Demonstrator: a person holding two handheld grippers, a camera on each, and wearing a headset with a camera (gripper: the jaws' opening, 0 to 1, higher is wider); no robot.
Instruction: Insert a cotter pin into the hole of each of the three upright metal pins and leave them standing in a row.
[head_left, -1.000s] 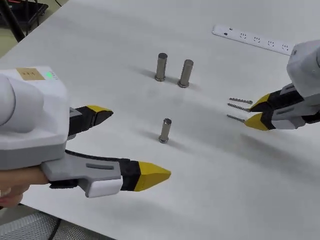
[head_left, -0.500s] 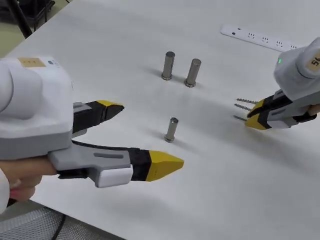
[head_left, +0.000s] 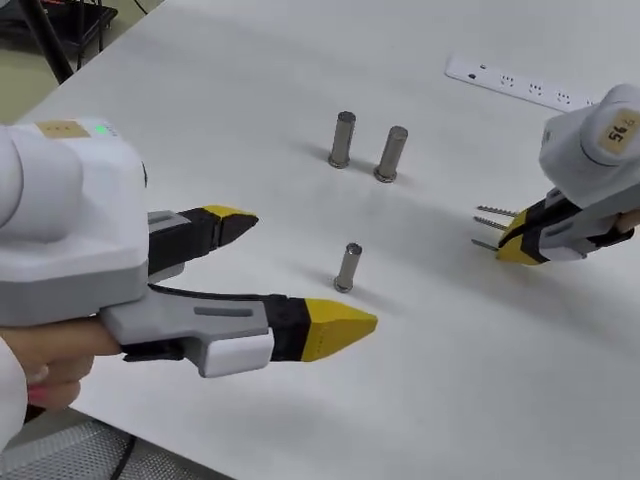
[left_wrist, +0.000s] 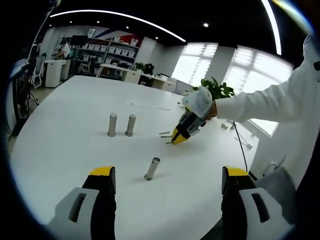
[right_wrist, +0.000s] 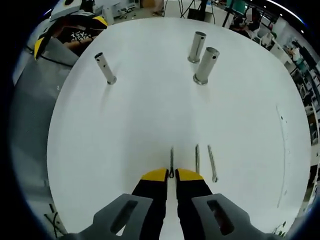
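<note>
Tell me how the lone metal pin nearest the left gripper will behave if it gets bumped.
The lone metal pin stands tall and narrow on a small flared foot, so a sideways bump would probably tip it. It is round, so once down it would likely roll on the smooth table. Being metal, it is probably stiff and heavyish for its size.

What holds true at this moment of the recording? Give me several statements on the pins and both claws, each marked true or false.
1. Three metal pins stand upright on the table. True.
2. The left claw is shut on a metal pin. False: it is open and holds nothing.
3. Three cotter pins lie on the table by the right claw. True.
4. One metal pin has a cotter pin through it. False: none does; all the cotter pins lie on the table.
5. The right claw is closed on the end of one cotter pin. True.
</note>
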